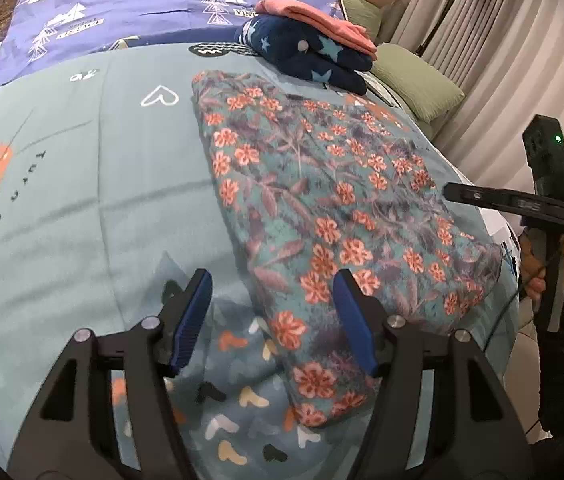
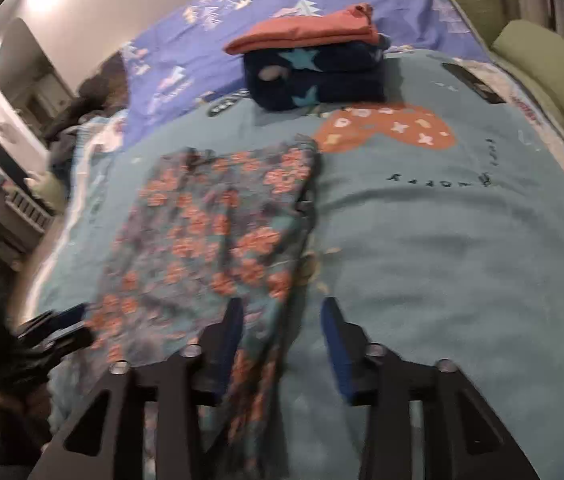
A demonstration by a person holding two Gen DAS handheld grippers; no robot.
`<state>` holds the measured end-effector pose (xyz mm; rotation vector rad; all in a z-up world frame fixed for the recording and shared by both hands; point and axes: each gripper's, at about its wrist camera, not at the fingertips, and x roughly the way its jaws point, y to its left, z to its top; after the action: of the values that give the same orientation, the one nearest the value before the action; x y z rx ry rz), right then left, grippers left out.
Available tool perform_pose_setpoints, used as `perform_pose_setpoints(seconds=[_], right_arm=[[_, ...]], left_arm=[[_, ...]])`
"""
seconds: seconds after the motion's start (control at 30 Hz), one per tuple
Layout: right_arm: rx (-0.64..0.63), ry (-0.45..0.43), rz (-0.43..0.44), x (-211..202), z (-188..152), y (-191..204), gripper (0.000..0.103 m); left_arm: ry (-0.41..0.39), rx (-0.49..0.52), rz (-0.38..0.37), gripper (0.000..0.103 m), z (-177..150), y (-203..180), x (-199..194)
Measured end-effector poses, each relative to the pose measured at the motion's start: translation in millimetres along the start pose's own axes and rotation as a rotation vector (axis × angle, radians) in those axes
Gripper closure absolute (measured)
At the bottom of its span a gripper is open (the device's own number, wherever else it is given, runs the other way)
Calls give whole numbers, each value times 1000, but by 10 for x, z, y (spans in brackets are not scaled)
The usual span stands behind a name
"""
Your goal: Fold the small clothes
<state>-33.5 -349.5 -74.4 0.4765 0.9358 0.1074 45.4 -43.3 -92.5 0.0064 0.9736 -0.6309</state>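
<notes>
Floral cloth (image 1: 333,216) lies folded on the bed (image 1: 82,200), let go, near the stacked clothes (image 1: 313,48).
Left gripper (image 1: 272,320) and right gripper (image 2: 282,344) hover, fingers apart, empty; next likely another fold, needing both near corners pinched.

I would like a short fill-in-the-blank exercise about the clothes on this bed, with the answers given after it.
1. The garment spread flat on the bedcover has a pattern of ____.
2. In the stack at the back, the pink garment lies on a navy one printed with ____.
3. The left gripper holds nothing; its jaws are ____.
4. Beside the bed lie pillows coloured ____.

Answers: flowers; stars; open; green
</notes>
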Motion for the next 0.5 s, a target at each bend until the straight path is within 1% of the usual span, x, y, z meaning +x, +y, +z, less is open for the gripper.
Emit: perform_pose_setpoints(seconds=[0.03,0.1,0.17,0.33,0.5], right_arm=[[12,-1,29,-22,-5,-9,46],[27,2,42,-21,-4,-12,42],[24,16,36,-9,-23,-1,41],[13,80,30,233,-52,47,41],[32,91,56,352,9,16,38]], left_arm=[[-7,5,11,39,33,-7,0],[-18,14,23,39,83,-30,7],[-22,20,25,38,139,-75,24],[-14,68,28,36,181,-185,74],[5,68,26,36,249,-171,186]])
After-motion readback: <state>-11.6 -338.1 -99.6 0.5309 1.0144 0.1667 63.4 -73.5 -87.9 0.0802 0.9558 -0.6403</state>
